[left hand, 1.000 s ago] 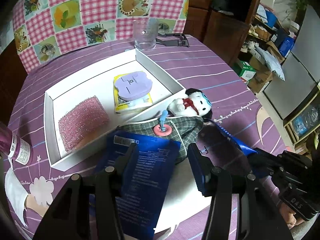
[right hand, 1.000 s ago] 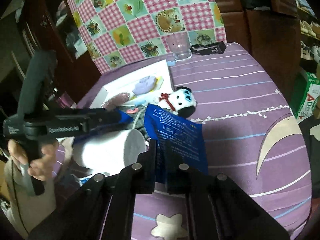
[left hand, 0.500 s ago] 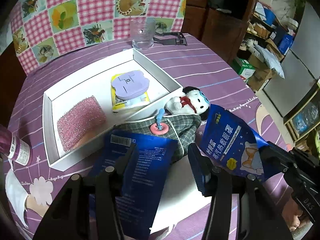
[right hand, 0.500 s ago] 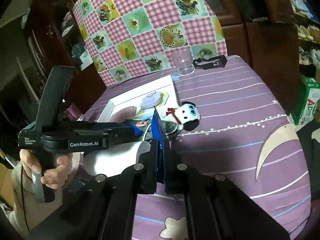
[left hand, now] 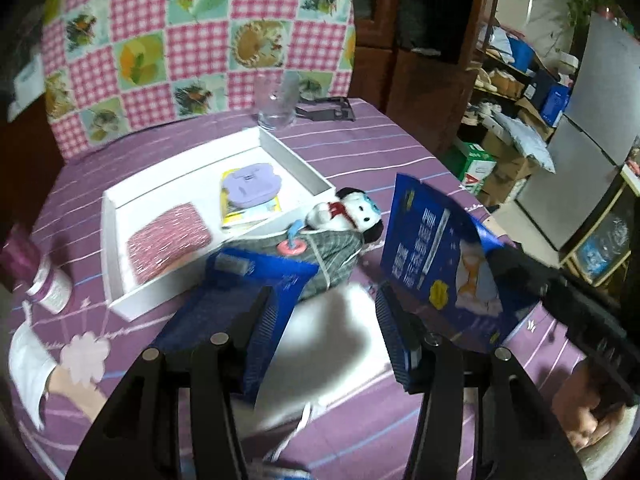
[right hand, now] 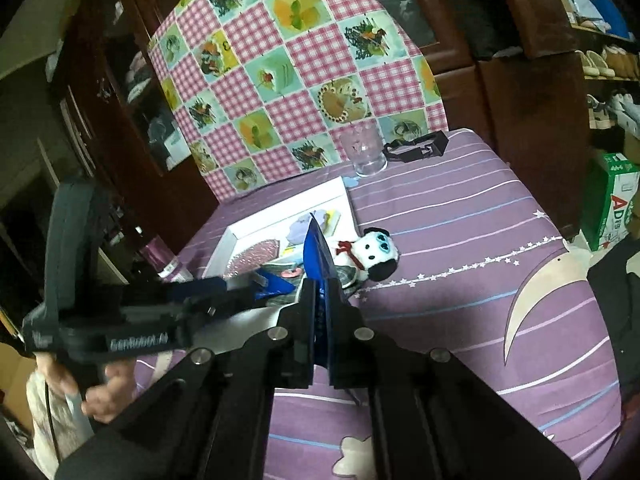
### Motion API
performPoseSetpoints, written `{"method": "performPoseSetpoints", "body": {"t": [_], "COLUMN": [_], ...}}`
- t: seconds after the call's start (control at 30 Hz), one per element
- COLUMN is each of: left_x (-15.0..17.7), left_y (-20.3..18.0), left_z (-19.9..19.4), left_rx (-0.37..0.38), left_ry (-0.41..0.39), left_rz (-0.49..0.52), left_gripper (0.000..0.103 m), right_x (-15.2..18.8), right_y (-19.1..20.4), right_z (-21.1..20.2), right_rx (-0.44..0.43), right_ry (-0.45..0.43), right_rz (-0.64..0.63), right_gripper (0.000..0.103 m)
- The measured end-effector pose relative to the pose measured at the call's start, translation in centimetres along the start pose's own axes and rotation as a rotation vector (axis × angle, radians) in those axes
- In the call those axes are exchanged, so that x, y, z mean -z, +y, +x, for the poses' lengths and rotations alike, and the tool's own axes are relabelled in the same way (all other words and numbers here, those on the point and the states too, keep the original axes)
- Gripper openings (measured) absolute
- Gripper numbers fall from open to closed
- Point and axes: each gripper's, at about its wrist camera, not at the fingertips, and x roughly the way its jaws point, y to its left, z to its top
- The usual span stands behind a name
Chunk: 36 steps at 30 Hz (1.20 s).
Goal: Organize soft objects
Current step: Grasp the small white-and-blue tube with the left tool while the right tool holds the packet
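Purple striped tablecloth [left hand: 400,168], blue packet [left hand: 436,256], seemingly pink sponge [left hand: 168,240]

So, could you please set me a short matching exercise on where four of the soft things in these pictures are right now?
Things:
1. pink sponge
2. lilac pad
3. plush dog
4. blue packet

Places:
A. on the purple cloth, just outside the white box
B. lifted off the table, clamped in the right gripper
C. in the box, on a yellow packet
D. flat on the box floor, at its left end

Pairs: 1-D, 2-C, 3-A, 4-B
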Motion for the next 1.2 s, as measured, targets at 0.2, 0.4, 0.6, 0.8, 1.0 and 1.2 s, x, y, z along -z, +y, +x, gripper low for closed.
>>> {"method": "performPoseSetpoints", "body": {"t": [0.2, 0.4, 0.6, 0.8, 1.0, 1.2], "left_x": [4.0, 7.3, 9.7, 10.0, 10.7, 10.8], "left_y": [0.3, 0.8, 1.5, 2.2, 1.9, 2.2], "left_z": [-2.7, -2.7, -0.6, 0.2, 1.9, 1.5], "left_rx": [-0.025, -0.037, 0.003, 0.001, -0.033, -0.043], "left_ry": [-0.036, -0.07, -0.01, 0.019, 0.106, 0.105], "left_rz": [0.001, 0.046, 0.034, 0.024, 0.039, 0.021], "left_gripper": [0.051, 0.051, 0.051, 0.05, 0.024, 0.005], "right_x": [0.3, 0.6, 0.7, 0.8, 1.0, 1.1], "right_y": [1.4, 1.2, 0.8, -0.2, 0.2, 0.4], "right_z": [-0.9, -0.5, 0.2, 1.0, 1.4, 1.4], "right_rx": [-0.023, -0.008, 0.043, 0.054, 0.058, 0.067], "right_ry": [-0.015, 0.001, 0.019, 0.056, 0.074, 0.077], "right_rz": [-0.03, -0.015, -0.016, 0.013, -0.011, -0.027], "right_gripper": [0.005, 0.005, 0.005, 0.005, 0.005, 0.005]}}
